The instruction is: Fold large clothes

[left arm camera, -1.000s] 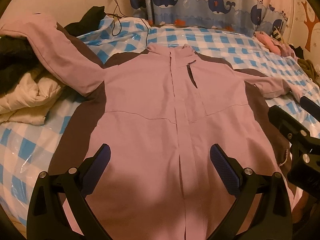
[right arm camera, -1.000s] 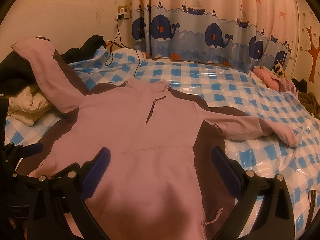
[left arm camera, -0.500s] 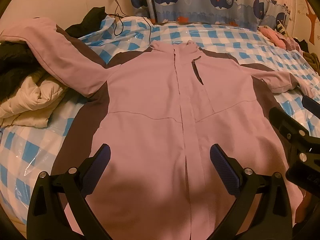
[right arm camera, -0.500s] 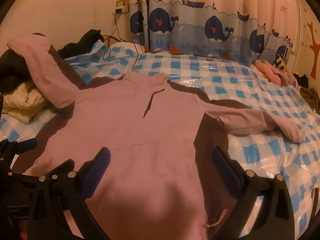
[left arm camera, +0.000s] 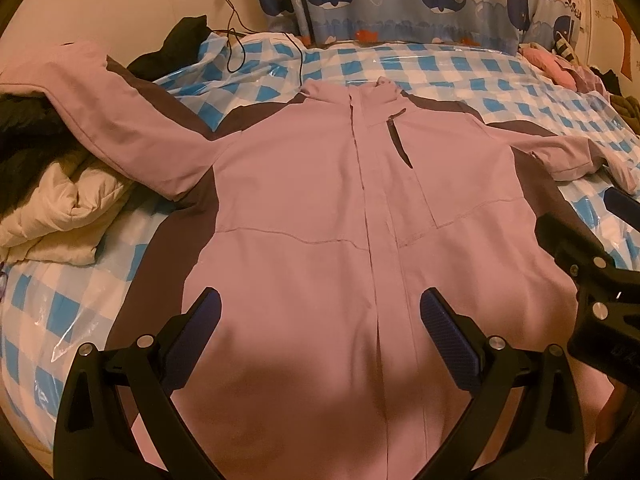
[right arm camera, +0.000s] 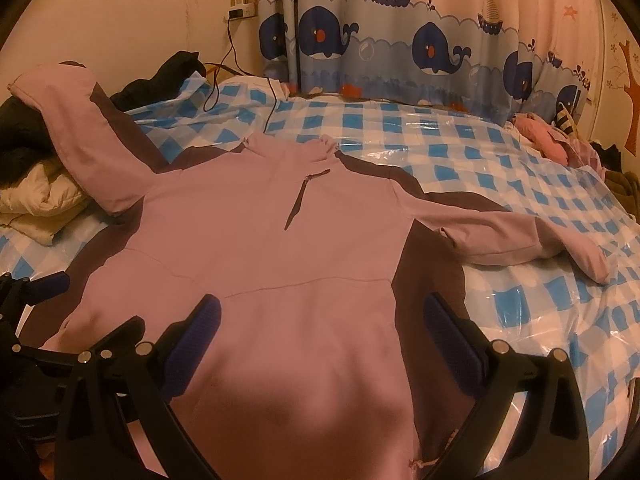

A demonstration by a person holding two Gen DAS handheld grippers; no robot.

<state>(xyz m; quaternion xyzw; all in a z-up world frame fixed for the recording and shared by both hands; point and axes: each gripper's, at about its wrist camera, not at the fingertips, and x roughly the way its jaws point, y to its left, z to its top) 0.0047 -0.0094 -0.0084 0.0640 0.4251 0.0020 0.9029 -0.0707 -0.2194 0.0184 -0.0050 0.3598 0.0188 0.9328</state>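
Observation:
A pink jacket (left arm camera: 304, 208) (right arm camera: 256, 248) with dark side panels lies flat, front up, on the bed. Its left sleeve (left arm camera: 116, 120) runs up over a heap of clothes; its right sleeve (right arm camera: 520, 240) stretches out across the checked sheet. My left gripper (left arm camera: 318, 328) hovers open above the jacket's lower front, nothing between its fingers. My right gripper (right arm camera: 320, 328) is open too, over the lower right part of the jacket near the dark side panel. Each gripper shows at the edge of the other's view.
The bed carries a blue-and-white checked plastic sheet (right arm camera: 460, 152). A cream quilted garment (left arm camera: 60, 208) and dark clothes (left arm camera: 24, 120) are piled on the left. Pink clothes (right arm camera: 548, 140) lie at the far right. A whale curtain (right arm camera: 400, 48) and a wall socket with cables (right arm camera: 240, 8) stand behind.
Both grippers have shifted slightly over the jacket's lower part, so the jacket sits a little differently in each view. Both stay open and the jacket has not moved.

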